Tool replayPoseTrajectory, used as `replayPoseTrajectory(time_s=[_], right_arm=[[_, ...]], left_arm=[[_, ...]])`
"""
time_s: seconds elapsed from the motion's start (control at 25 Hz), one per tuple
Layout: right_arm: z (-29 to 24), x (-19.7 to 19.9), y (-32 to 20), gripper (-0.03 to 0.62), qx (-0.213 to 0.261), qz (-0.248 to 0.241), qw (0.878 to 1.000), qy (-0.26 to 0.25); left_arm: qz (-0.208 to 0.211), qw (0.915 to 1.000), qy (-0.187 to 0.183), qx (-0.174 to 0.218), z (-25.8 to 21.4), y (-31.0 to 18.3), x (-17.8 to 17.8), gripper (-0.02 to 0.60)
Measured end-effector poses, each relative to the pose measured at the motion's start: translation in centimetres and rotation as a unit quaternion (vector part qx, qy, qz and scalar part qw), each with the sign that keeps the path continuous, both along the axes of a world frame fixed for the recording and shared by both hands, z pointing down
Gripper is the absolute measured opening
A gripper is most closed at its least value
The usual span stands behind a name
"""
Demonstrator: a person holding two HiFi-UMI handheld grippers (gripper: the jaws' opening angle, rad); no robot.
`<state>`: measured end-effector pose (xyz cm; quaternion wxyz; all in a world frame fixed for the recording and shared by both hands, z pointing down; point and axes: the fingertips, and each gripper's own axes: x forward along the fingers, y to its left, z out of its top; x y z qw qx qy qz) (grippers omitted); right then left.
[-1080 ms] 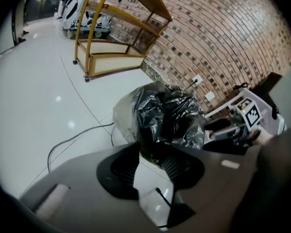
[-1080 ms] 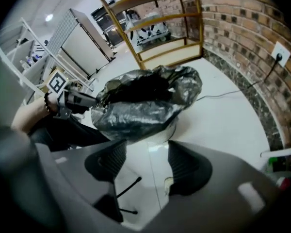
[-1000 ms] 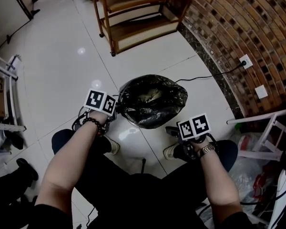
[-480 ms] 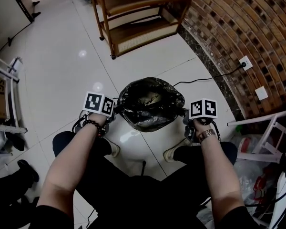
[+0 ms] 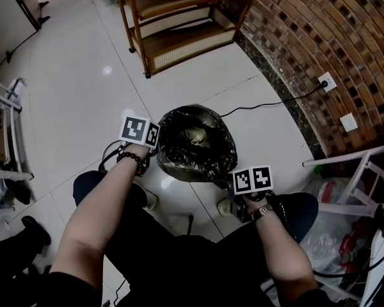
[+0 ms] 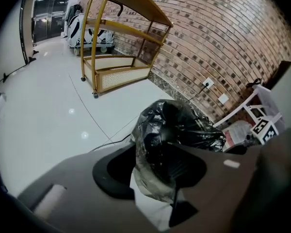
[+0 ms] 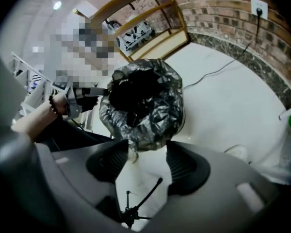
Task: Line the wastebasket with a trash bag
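**Head view.** A black trash bag [image 5: 195,147] is draped over the wastebasket and hides it almost wholly. It stands on the tiled floor [image 5: 83,94] between the person's knees and a wooden shelf unit [image 5: 179,18]. Of both grippers, only the marker cubes and the forearms behind them show here; the jaws do not.

**Left gripper view.** The left gripper [image 6: 157,171] pinches a bunched fold of the bag's film at the rim. The plastic fills the gap between its pads. The jaws have eased slightly apart within the last second, with the fold between them. The right gripper's cube appears at the far right edge.

**Right gripper view.** The right gripper [image 7: 148,161] has its jaws spread, having just been opening. The bag's lower edge reaches the gap, and neither pad presses it. Across the bag, this view alone shows the left hand [image 7: 62,103], with a beaded bracelet, at the far rim.

**Change over half a second.** The right gripper has shifted from the bag's right side, toward the brick wall [image 5: 320,37], to its near edge. The left gripper keeps its place. The bag mouth looks narrower.
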<state>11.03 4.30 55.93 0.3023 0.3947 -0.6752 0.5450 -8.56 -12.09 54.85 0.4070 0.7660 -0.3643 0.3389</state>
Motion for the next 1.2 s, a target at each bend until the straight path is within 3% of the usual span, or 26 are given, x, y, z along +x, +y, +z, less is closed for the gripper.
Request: replayPoseTrajectory(time_s=[0.16,0.28,0.36,0.56,0.68,1.04,1.2], right_arm=[[-4.0,1.4,-2.7,0.272,0.085,-0.018,0.995,0.048],[-6.7,3.6,-7.6,0.272,0.163,-0.032,0.981,0.099],[-6.7,3.9,-10.6,0.272,0.185,-0.054,0.974,0.120],[-2.9,2.6,-14.0,0.272,0.170,-0.124,0.964,0.162],[-0.6,1.8,-14.2,0.272,0.150,-0.138,0.967,0.155],[1.3,1.5,-14.3,0.255,0.152,-0.091,0.983,0.058],[2.1,1.7,-14.6,0.255,0.144,-0.082,0.985,0.051]], left_arm=[[0.012,0.9995,-0.019,0.022,-0.7,-0.6,0.2,0.222],[0.020,0.9976,-0.041,0.053,-2.0,-0.7,-0.2,0.239],[0.019,0.9959,-0.055,0.070,-2.8,-0.7,-0.5,0.253],[0.039,0.9962,-0.048,0.062,-2.7,-0.1,1.3,0.262],[0.061,0.9962,-0.051,0.035,-0.8,0.2,2.3,0.262],[0.073,0.9969,-0.029,-0.001,2.8,-2.1,3.9,0.262],[0.081,0.9963,-0.026,-0.008,3.5,-3.0,4.2,0.262]])
